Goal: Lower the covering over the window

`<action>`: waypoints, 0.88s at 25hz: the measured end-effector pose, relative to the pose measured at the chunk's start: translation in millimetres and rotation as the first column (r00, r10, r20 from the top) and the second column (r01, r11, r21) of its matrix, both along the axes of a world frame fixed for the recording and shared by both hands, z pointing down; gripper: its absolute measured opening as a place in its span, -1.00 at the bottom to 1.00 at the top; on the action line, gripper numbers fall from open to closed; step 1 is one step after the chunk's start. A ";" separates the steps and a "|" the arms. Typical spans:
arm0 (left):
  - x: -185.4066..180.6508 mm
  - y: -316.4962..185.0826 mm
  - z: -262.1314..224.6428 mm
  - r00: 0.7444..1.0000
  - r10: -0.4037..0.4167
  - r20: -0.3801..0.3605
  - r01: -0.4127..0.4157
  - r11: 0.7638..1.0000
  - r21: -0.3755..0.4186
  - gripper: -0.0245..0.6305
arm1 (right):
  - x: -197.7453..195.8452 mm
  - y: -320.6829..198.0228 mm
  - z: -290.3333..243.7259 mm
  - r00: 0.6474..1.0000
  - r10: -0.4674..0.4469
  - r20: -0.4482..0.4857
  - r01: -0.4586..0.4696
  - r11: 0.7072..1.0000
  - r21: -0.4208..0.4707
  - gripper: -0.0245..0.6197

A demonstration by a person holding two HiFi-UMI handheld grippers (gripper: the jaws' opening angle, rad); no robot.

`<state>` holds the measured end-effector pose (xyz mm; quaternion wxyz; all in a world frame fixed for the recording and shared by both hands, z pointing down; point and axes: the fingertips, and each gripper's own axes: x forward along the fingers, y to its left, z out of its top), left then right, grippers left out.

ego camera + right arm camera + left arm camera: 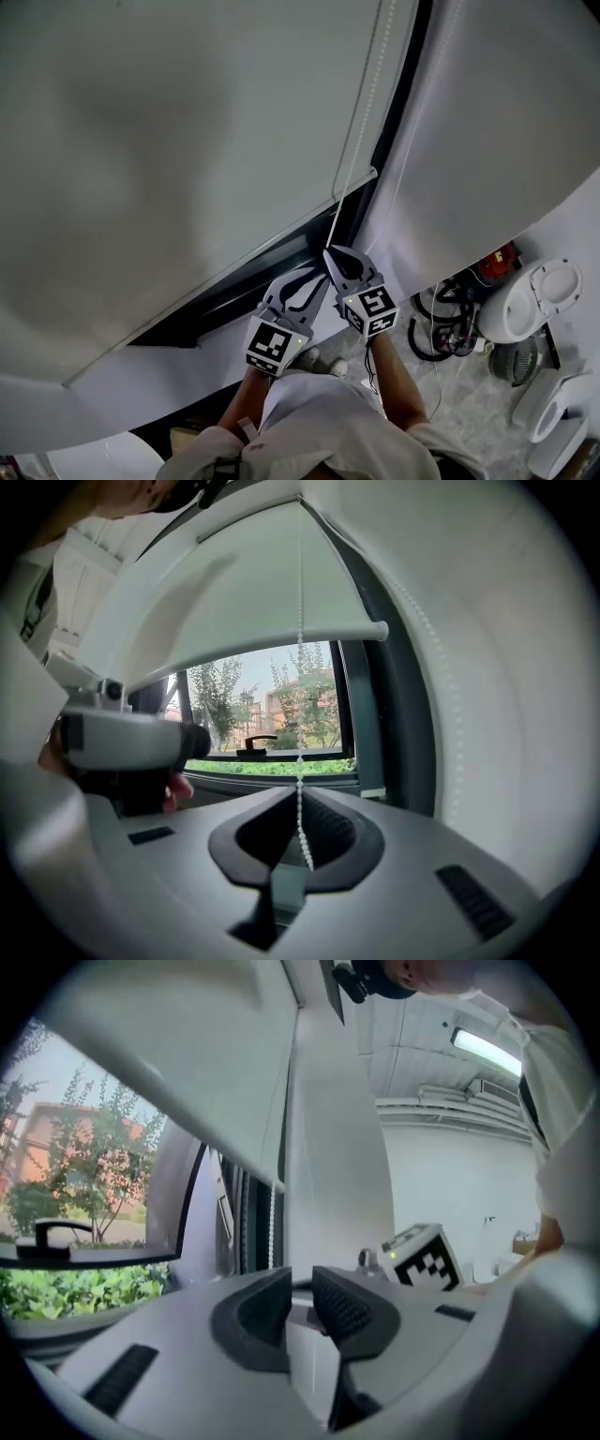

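The head view cuts off the top of the blind (187, 169), and my own head and shoulders cover the bottom edge, so only the dark frame of the window (281, 267) shows there, not the glass. The clutter on the floor (469, 384) at the lower right is too small to make out. My right tongs (298, 803) are clenched on the bead chain (300, 714). It hangs straight down in front of the window and runs in between the ribbed black pads, and its lower end is lost in the throat behind them. A second strand lies faint against the white wall (487, 714) on the right. My left tongs (300, 1299) are released, the pads a little apart with only pale wall in the gap. Only the right gripper view shows how far down the blind hangs: its round bottom bar (281, 641) crosses the upper part of the glass, with trees (220, 700) and a dark window handle (258, 742) in view below it. The left gripper view alone catches the other gripper's marker cube (427, 1260) and a ceiling light (487, 1051). The blind is smooth, matt white cloth.
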<state>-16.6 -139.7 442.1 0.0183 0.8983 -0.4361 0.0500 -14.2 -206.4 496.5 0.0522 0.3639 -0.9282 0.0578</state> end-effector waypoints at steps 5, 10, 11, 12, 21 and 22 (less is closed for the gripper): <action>7.6 -21.2 -47.8 1.000 -0.005 0.006 0.004 0.995 0.103 -0.70 | -1.2 6.2 -2.4 1.000 -0.007 0.007 0.007 1.000 0.002 -0.90; 11.4 -44.6 -64.7 1.000 -0.022 0.011 0.020 0.990 0.137 -0.66 | -1.2 11.0 -0.7 1.000 -0.008 0.006 0.008 1.000 0.002 -0.90; 11.7 -48.6 -66.2 1.000 -0.025 0.012 0.024 0.990 0.140 -0.65 | -1.8 12.4 -1.2 1.000 -0.010 0.007 0.010 1.000 0.003 -0.90; 12.3 -52.2 -68.2 1.000 -0.029 0.012 0.027 0.989 0.144 -0.65 | -2.6 13.7 -1.9 1.000 -0.013 0.008 0.013 1.000 0.004 -0.90; 12.7 -61.9 -71.0 0.999 -0.032 0.019 0.029 0.985 0.169 -0.88 | -8.5 20.5 1.0 1.000 -0.025 0.005 0.025 1.000 -0.007 -0.90; 12.4 -62.0 -66.9 0.999 -0.029 0.022 0.025 0.987 0.159 -0.88 | -9.1 20.3 4.1 1.000 -0.027 -0.003 0.027 1.000 -0.014 -0.90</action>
